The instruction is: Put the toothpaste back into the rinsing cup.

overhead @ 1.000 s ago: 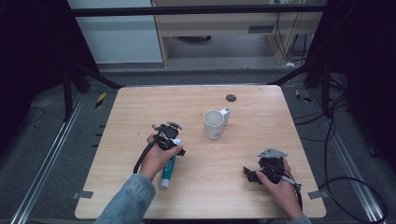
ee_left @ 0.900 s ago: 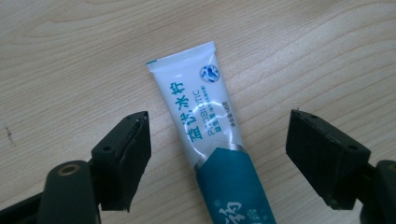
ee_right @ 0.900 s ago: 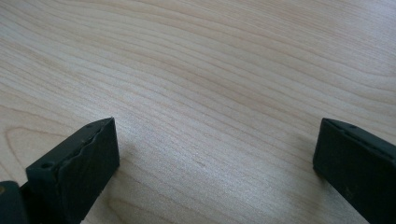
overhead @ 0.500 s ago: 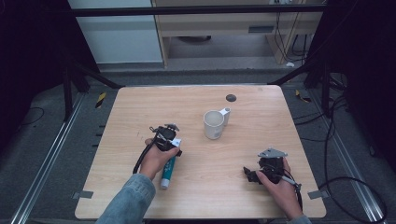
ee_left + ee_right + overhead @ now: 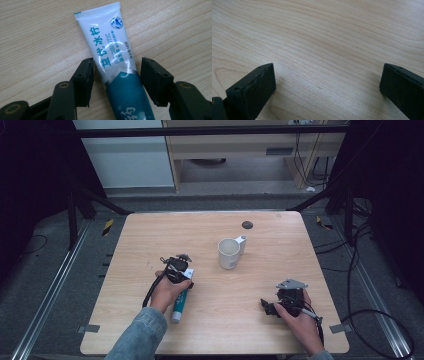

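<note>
Toothpaste tube (image 5: 117,67) btwn closing jaws of left hand-held gripper (image 5: 116,75), half-open, pads not yet touching.

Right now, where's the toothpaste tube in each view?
High view: toothpaste tube lies lower left of centre on the wooden table, partly under the left gripper.
Left gripper view: the tube runs up the middle, teal end nearest the camera, between the jaws, which have just been closing; gaps show on both sides.
Right gripper view: not in it.
Shared landmark: the table's light wood grain.
</note>
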